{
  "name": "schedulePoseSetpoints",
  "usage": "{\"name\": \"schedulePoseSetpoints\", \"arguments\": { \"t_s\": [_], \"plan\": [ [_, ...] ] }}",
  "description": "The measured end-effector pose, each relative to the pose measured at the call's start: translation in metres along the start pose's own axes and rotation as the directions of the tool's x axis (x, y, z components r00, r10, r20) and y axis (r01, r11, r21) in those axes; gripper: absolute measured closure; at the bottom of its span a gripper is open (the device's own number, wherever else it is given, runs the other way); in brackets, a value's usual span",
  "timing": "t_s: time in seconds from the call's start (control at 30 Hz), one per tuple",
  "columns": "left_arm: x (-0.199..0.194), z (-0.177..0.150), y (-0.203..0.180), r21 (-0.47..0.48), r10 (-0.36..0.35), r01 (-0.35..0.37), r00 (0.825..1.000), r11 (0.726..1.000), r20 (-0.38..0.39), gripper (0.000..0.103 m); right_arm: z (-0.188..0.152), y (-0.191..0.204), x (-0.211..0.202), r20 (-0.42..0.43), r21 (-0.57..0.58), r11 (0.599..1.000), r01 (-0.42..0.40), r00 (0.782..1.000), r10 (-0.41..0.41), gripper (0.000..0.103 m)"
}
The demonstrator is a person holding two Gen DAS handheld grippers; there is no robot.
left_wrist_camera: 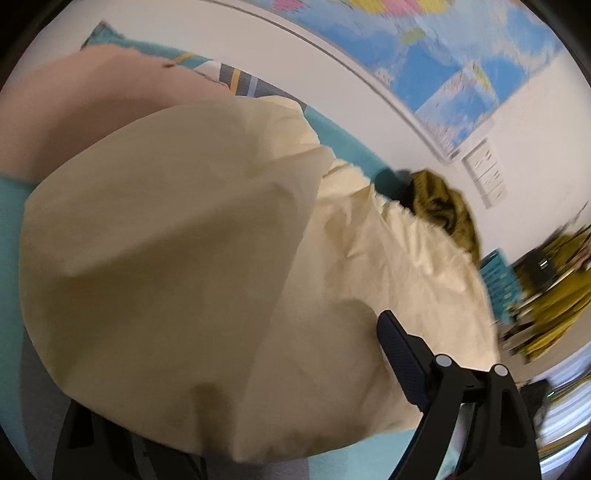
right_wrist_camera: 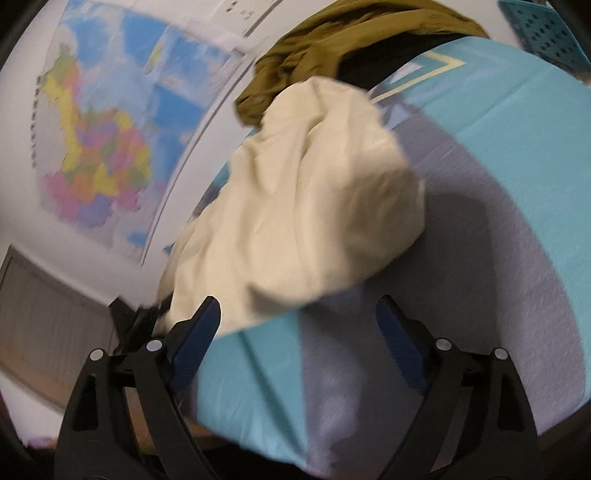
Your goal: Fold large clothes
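Right tool (right_wrist_camera: 297, 325) open, cream garment (right_wrist_camera: 306, 206), turquoise bed (right_wrist_camera: 517, 147), wall map (right_wrist_camera: 103, 147)

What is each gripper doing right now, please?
Left gripper: open, cream garment draped over one finger, not gripped.
Right gripper: open, holding nothing; the garment lies just ahead.

The cream garment (right_wrist_camera: 295, 192) is heaped across the middle of the bed (right_wrist_camera: 517, 155), its bulk lying against the wall (right_wrist_camera: 207, 122) side from 9 to 12 o'clock. At 12 o'clock an olive cloth pile (right_wrist_camera: 314, 48) closes the far end, with a teal perforated basket (right_wrist_camera: 546, 33) beyond at 1 o'clock. Bare bedspread from 2 to 6 o'clock leaves open passage. In the left wrist view a pink pillow (left_wrist_camera: 92, 110) blocks 10 o'clock.
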State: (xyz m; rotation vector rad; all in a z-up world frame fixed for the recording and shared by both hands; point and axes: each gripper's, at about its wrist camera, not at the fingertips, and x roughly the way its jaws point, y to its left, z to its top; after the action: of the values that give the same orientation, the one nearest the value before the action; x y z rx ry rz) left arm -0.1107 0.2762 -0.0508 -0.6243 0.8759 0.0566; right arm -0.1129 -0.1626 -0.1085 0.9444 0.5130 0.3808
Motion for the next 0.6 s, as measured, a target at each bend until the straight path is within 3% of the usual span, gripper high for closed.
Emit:
{"name": "schedulePoseSetpoints", "arguments": {
  "t_s": [0.1,0.27,0.6],
  "plan": [
    [0.002,-0.002,-0.006,0.050,0.055,-0.055,0.998,0.997,0.006,0.018,0.010,0.001,0.009,0.047,0.010,0.999,0.030,0.998,-0.031,0.016],
    [0.003,-0.003,-0.005,0.055,0.074,-0.074,0.997,0.996,0.001,0.018,0.024,0.014,0.039,0.071,-0.019,0.997,0.069,0.995,-0.067,0.006],
    [0.008,0.001,-0.011,0.072,0.111,-0.111,0.994,0.991,0.007,0.015,0.045,0.028,0.076,0.099,-0.058,0.990,0.126,0.988,-0.120,0.004]
  ]
}}
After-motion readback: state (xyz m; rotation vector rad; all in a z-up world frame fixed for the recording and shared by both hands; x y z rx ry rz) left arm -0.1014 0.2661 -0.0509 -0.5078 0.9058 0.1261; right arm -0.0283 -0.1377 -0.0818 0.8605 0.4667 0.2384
